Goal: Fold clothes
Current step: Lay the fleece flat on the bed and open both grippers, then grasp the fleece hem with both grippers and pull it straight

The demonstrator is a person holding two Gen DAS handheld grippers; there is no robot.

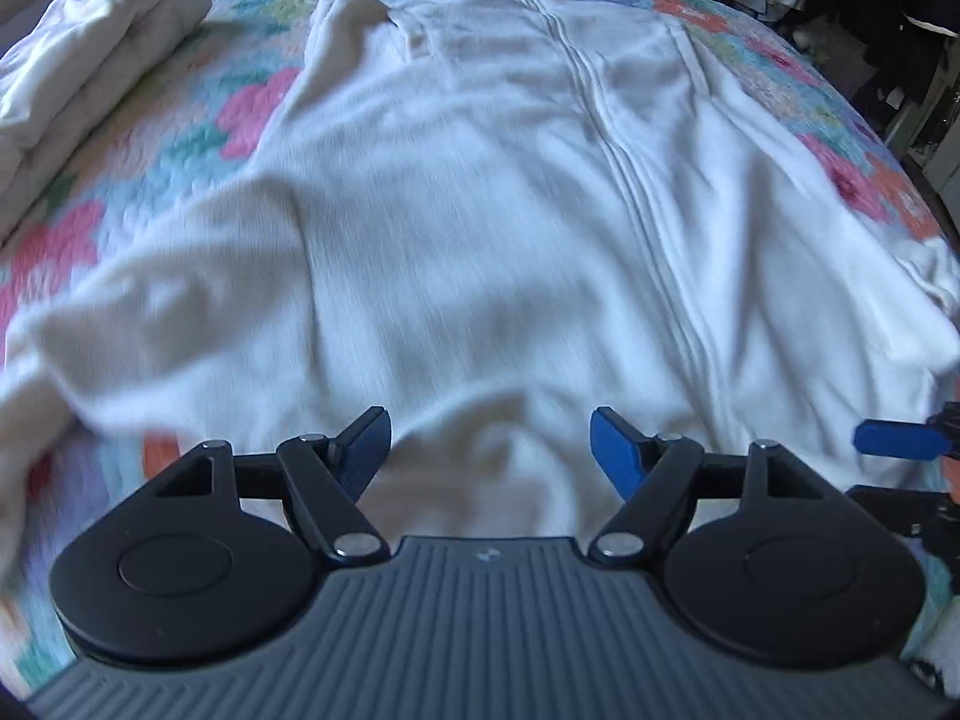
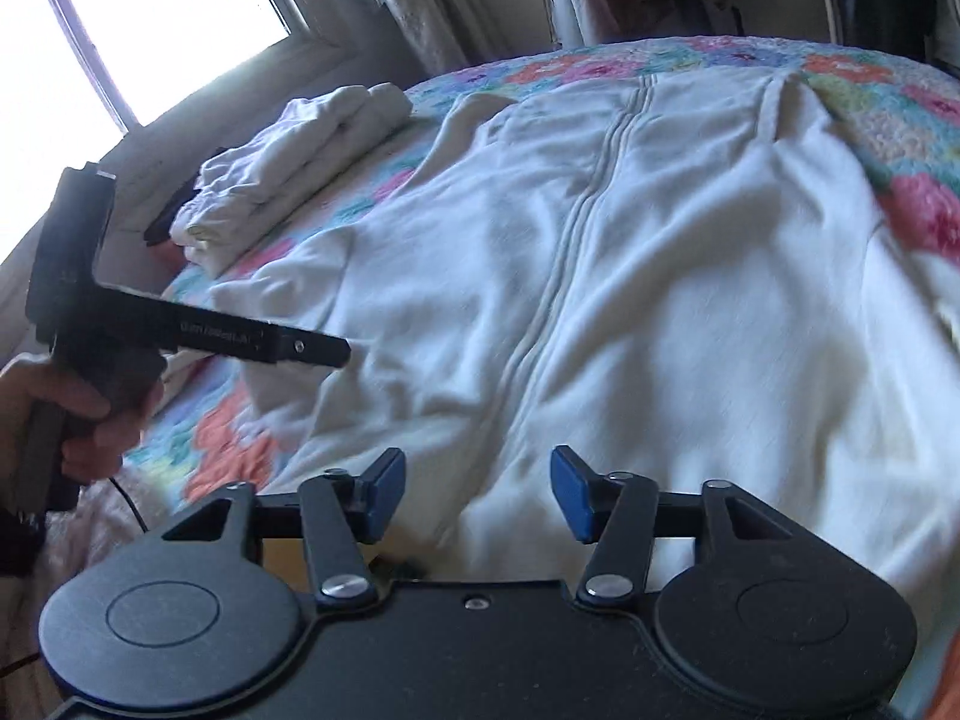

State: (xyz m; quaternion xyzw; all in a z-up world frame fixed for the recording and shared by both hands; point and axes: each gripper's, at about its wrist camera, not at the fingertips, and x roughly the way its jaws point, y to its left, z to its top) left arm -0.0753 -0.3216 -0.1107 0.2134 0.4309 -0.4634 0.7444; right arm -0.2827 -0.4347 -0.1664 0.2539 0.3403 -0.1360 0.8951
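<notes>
A white zip-front garment (image 1: 480, 210) lies spread flat on the flowered quilt (image 1: 252, 114), its zipper running away from me; it also shows in the right wrist view (image 2: 630, 276). My left gripper (image 1: 489, 450) is open and empty, just above the garment's near edge. My right gripper (image 2: 477, 492) is open and empty over the same near edge. The right gripper's blue fingertip (image 1: 894, 438) shows at the right edge of the left wrist view. The left gripper's body (image 2: 180, 336), held in a hand, shows at the left of the right wrist view.
A stack of folded white clothes (image 1: 90, 72) sits on the quilt at the far left, also in the right wrist view (image 2: 288, 162). A window (image 2: 150, 12) and curtains are behind the bed. Hanging clothes and clutter (image 1: 870, 18) stand past the bed's right side.
</notes>
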